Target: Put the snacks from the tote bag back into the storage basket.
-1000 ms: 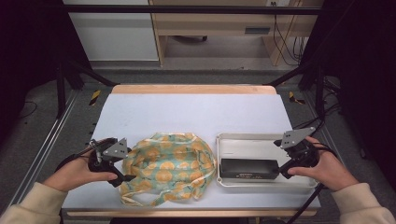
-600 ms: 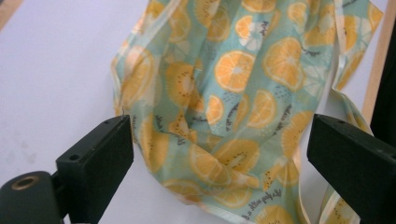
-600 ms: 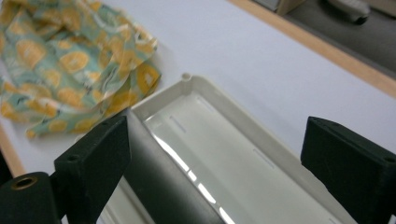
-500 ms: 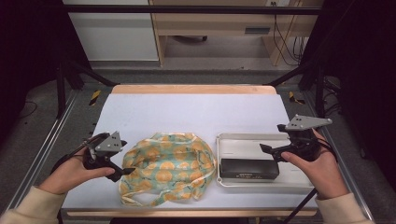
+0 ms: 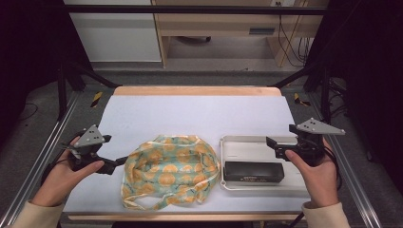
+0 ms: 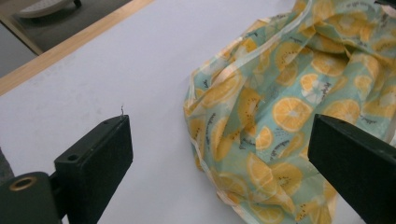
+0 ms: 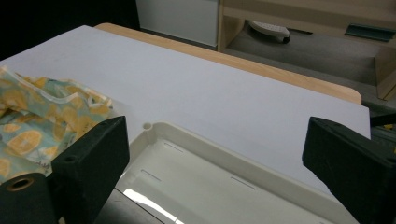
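Thin printed cloth bag (image 5: 168,171) looked soft and crumpled; tray (image 5: 247,147) was seen as glossy white plastic; desk (image 5: 190,114) matt, wood-edged.

My left gripper (image 6: 219,158) has its two black jaws wide apart, holding nothing. A crumpled cloth (image 6: 289,107) with orange and kiwi slices lies on the pale table (image 6: 116,70), reaching between my jaws.

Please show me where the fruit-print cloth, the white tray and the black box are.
fruit-print cloth (image 5: 168,171), high view, middle of the crumpled fabric.
white tray (image 5: 247,145), high view, bare floor near its far rim.
black box (image 5: 253,172), high view, its front side.
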### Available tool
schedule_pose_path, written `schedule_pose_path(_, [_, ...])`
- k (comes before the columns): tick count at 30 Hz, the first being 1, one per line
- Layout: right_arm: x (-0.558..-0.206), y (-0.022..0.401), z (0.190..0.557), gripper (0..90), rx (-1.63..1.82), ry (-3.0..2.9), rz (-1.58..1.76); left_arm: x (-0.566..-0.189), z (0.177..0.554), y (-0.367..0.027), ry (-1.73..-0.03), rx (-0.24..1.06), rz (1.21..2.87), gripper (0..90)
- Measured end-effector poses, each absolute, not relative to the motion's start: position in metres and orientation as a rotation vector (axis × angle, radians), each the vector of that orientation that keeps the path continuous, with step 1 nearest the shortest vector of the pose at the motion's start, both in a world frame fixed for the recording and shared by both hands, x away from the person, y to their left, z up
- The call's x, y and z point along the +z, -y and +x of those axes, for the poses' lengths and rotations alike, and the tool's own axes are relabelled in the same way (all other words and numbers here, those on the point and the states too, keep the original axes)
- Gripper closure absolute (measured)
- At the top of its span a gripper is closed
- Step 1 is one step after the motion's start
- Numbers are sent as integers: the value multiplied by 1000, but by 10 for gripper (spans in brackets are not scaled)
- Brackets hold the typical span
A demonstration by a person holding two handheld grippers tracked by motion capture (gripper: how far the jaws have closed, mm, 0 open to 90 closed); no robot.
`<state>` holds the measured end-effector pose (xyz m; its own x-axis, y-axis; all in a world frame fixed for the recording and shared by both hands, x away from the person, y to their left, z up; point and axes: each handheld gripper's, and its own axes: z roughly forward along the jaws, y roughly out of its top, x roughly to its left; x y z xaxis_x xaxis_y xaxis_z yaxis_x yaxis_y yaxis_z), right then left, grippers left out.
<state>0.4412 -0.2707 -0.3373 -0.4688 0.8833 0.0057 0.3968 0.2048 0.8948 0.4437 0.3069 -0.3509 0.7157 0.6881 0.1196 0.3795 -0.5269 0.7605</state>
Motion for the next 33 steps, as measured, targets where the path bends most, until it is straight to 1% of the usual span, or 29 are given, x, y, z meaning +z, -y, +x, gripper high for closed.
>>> schedule_pose_path(10, [-342, 283, 436, 60, 1212, -1897, 1237, -347, 441, -320, -845, 567, 2103, 64])
schedule_pose_path(14, [-345, 287, 434, 56, 1214, -1864, 1266, -351, 441, -318, -852, 617, 2097, 51])
schedule_pose_path(19, [-354, 290, 434, 54, 1215, -1813, 1306, -357, 442, -313, -889, 646, 2083, 52])
schedule_pose_path(26, [-367, 292, 440, 52, 1206, -1798, 1359, -367, 448, -310, -910, 625, 2064, 52])
schedule_pose_path(33, [-380, 298, 446, 51, 1176, -1786, 1402, -379, 454, -318, -958, 636, 2039, 52])
